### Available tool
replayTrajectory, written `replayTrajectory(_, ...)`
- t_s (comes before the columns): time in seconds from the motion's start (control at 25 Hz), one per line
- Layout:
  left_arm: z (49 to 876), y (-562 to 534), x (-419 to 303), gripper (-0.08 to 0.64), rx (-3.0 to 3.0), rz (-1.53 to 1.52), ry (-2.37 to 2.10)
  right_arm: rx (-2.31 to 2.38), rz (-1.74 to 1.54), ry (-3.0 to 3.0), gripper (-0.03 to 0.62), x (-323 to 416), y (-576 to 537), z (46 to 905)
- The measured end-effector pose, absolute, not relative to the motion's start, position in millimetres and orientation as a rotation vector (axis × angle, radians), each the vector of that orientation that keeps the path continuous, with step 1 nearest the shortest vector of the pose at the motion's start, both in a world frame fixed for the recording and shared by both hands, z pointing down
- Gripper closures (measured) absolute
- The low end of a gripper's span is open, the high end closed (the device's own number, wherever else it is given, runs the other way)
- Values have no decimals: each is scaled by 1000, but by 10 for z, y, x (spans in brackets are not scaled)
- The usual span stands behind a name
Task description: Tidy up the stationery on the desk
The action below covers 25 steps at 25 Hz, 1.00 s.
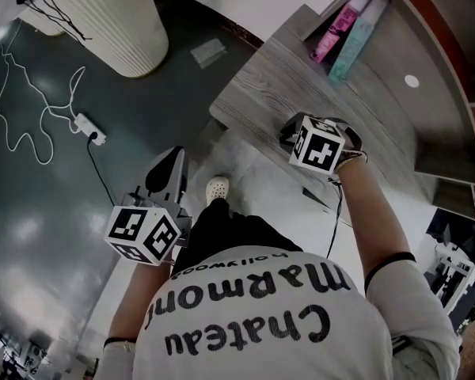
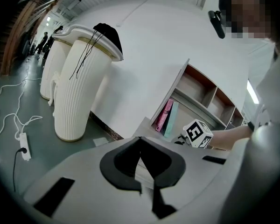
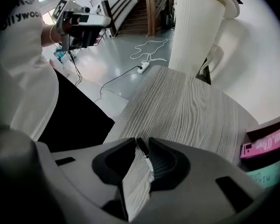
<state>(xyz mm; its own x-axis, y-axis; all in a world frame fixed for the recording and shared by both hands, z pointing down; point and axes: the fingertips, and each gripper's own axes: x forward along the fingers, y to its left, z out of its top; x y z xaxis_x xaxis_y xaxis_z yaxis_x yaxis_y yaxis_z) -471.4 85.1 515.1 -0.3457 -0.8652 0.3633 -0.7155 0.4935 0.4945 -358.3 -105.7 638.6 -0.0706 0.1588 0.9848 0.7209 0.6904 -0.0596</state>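
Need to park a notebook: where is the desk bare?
Most of the grey wood-grain desk is bare, from its near edge under the right gripper up to the pink book and teal book standing at the back. Only that back corner is crowded.

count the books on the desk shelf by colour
pink book: 1
teal book: 1
total: 2
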Motion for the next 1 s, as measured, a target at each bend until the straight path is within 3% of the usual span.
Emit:
replayTrajectory(0.8,5076,595,-4827,546,1377,-339,-2111,-645,-444,-1706,548,-3607,-1111,6388)
replayTrajectory(1.0,4934,453,-4885,546,1430,-342,-2093,-480,-233,-1913,548,-3752,-1196,6159)
